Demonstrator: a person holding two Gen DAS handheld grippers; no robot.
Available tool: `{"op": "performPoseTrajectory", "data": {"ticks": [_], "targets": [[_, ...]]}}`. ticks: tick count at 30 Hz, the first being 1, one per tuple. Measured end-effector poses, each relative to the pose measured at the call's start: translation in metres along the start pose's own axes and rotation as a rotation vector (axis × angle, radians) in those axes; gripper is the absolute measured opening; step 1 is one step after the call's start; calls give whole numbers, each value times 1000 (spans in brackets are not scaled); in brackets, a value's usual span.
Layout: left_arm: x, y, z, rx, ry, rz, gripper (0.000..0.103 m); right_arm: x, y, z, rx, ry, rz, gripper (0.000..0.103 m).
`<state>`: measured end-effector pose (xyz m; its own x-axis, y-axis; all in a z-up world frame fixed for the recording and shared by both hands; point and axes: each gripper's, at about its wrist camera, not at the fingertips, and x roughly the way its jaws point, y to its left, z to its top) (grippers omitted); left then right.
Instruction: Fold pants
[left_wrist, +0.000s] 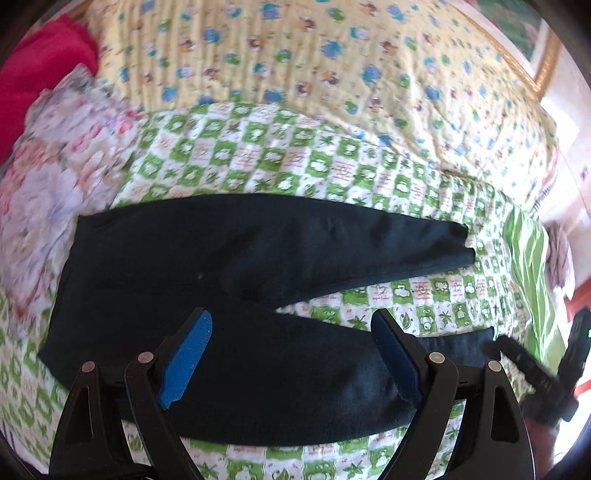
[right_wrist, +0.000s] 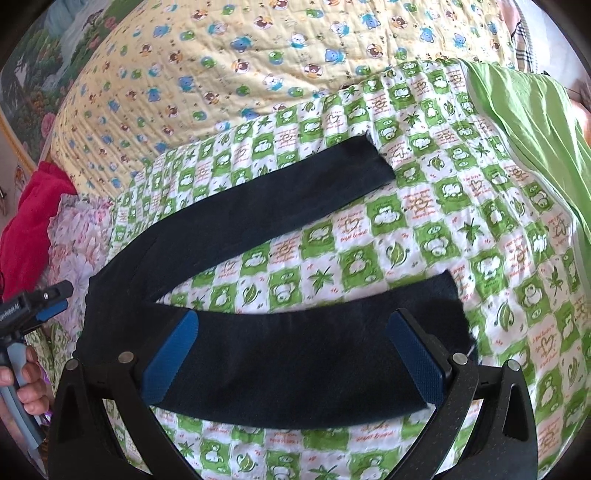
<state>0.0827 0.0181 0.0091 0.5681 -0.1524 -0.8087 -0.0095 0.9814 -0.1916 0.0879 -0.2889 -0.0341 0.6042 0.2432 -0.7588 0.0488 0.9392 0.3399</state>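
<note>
A: From the left wrist, our left gripper (left_wrist: 291, 354) hangs spread over the near thigh of the pants (left_wrist: 207, 258), holding nothing. We should pinch the near waist corner, both layers, before lifting.

B: From the right wrist, our right gripper (right_wrist: 295, 358) is spread too, above the near leg's lower end. We'd grab its cuff (right_wrist: 452, 295) and carry that leg onto the far one, edges matched.

A: The pants are dark navy, flat on the quilt (right_wrist: 461, 229), legs splayed in a V.

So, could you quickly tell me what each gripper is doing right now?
Left gripper: open, above the pants, holding nothing.
Right gripper: open, above a pant leg, holding nothing.
</note>
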Motion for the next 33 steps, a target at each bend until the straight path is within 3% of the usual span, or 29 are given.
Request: {"op": "performPoseTrajectory", "data": {"ticks": [8, 24, 33], "targets": [[27, -15, 8, 65, 25, -61, 88, 13, -3, 24, -31, 12, 7, 103], [61, -10, 31, 64, 45, -85, 88, 33, -2, 63, -77, 22, 31, 103], [87, -23, 54, 123, 75, -114, 88, 47, -15, 92, -61, 26, 35, 100]]}}
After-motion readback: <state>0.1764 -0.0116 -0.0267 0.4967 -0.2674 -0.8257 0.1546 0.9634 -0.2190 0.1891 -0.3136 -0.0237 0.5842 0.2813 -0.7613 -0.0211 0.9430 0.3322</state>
